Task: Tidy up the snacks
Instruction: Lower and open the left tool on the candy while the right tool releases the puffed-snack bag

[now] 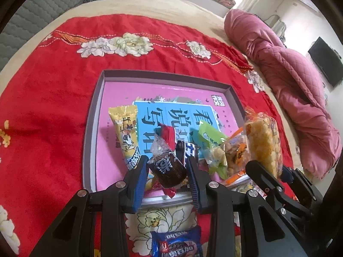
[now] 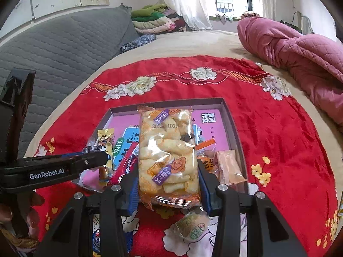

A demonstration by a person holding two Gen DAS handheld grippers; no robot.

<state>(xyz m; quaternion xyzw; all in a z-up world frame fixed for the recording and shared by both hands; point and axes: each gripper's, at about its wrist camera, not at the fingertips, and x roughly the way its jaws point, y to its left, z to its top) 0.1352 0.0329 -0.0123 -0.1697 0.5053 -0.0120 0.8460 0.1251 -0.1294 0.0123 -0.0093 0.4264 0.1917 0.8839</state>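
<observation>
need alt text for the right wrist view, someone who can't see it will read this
The right gripper holds a clear packet of pale puffed rice crackers above a shallow grey-rimmed pink box of wrapped snacks on a red floral blanket. The left gripper reaches in from the left.

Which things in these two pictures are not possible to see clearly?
- Left wrist view: blue snack packet, cut by bottom edge.
- Left wrist view: tray near rim, hidden behind left gripper and its dark snack.
- Right wrist view: blue packet, hidden behind right gripper.
</observation>
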